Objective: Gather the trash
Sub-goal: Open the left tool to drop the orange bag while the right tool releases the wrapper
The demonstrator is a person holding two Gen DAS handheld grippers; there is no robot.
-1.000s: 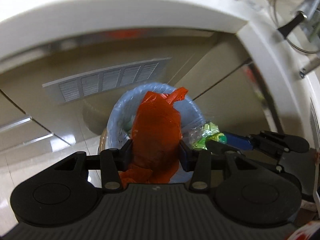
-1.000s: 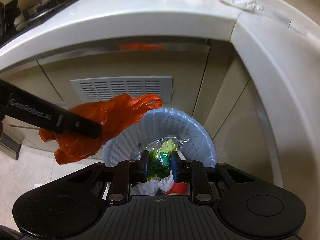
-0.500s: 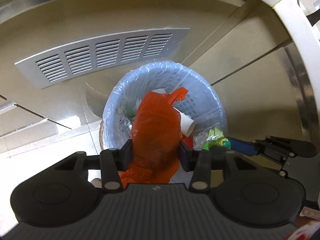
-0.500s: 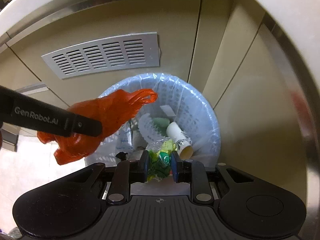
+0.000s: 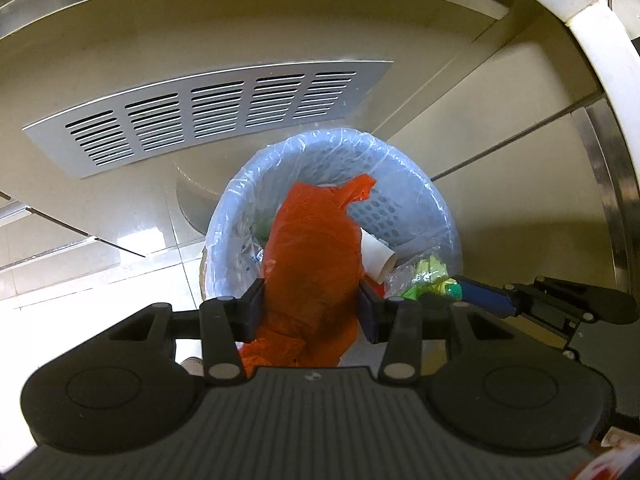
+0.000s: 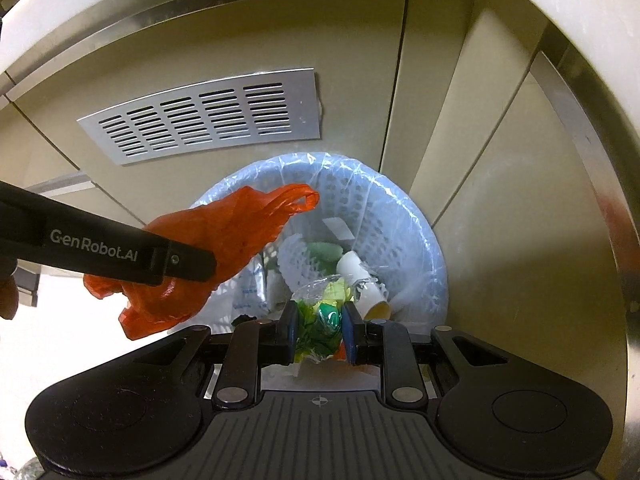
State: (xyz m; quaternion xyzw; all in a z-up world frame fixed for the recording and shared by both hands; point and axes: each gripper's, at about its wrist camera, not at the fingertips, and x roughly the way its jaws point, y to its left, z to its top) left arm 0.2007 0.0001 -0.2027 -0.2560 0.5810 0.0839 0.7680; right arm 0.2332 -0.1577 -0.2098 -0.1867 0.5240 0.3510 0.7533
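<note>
My left gripper (image 5: 311, 312) is shut on a crumpled orange plastic bag (image 5: 316, 256) and holds it over the left side of a blue lined trash basket (image 5: 404, 160). In the right wrist view the orange bag (image 6: 224, 236) hangs from the left gripper over the basket's left rim (image 6: 424, 232). My right gripper (image 6: 319, 330) is shut on a green and yellow clear wrapper (image 6: 320, 316) above the basket's near side. The wrapper also shows in the left wrist view (image 5: 428, 276), held by the right gripper (image 5: 448, 294). A paper cup (image 6: 360, 276) lies inside the basket.
The basket stands on the floor in a corner of beige cabinets. A slotted metal vent (image 6: 208, 120) is on the cabinet panel behind it. The white counter edge (image 6: 592, 12) overhangs on the right. Pale floor tiles (image 5: 80, 280) lie to the left.
Both grippers have dropped lower and closer to the basket, below the counter edge. Each still holds its piece of trash.
</note>
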